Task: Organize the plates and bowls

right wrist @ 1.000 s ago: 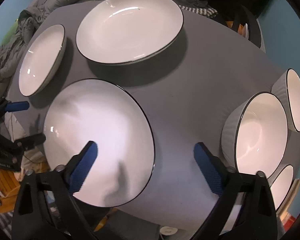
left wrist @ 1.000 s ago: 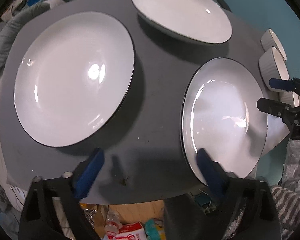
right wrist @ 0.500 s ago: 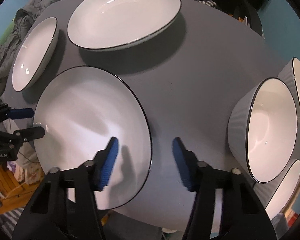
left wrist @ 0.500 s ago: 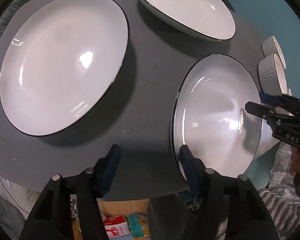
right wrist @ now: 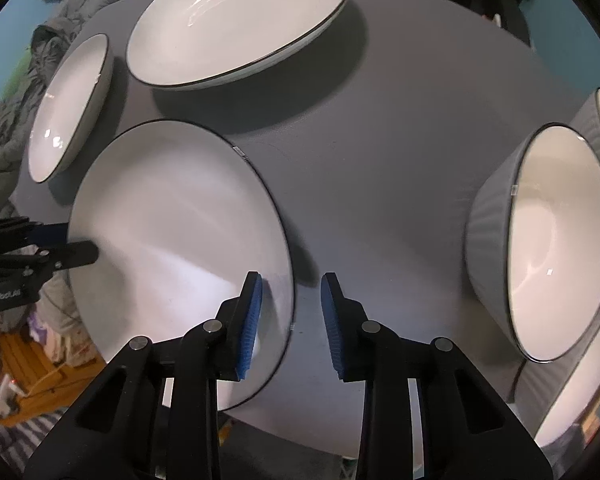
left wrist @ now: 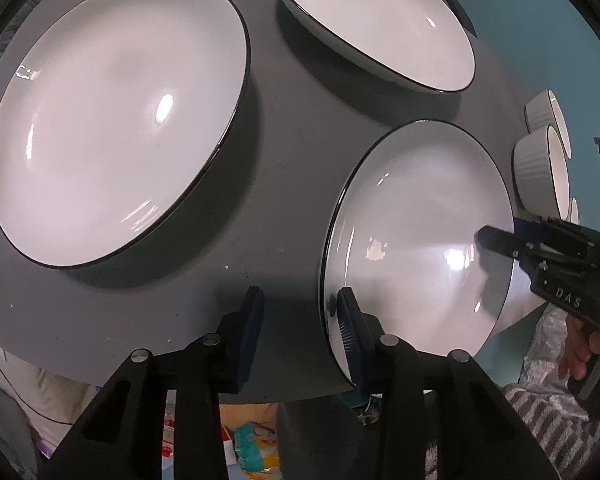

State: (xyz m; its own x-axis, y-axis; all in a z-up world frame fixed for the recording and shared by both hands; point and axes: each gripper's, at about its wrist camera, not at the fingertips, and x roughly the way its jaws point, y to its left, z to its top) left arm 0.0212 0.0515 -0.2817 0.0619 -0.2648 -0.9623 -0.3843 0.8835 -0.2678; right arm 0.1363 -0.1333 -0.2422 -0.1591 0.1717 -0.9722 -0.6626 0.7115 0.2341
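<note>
A white plate with a black rim (left wrist: 416, 240) lies near the front edge of the grey round table (left wrist: 284, 184). My left gripper (left wrist: 300, 332) straddles its left rim, one pad over the plate and the other outside and apart; its jaws are closing. My right gripper (right wrist: 292, 320) straddles the same plate's (right wrist: 172, 240) opposite rim, closing too, with gaps at both pads. Each gripper also shows in the other's view: the right gripper (left wrist: 496, 236) and the left gripper (right wrist: 72, 248). A large plate (left wrist: 116, 120) and a deep plate (left wrist: 376, 24) lie farther back.
Ribbed grey bowls with white insides (right wrist: 552, 240) stand in a row at the table's right side, close to my right gripper. A heap of grey clothing (right wrist: 60, 40) lies beyond the table. Boxes and packets (left wrist: 252, 452) sit on the floor below the front edge.
Both grippers' jaws have narrowed a lot and now bracket opposite rims of the near plate. The right gripper has sunk slightly toward the plate.
</note>
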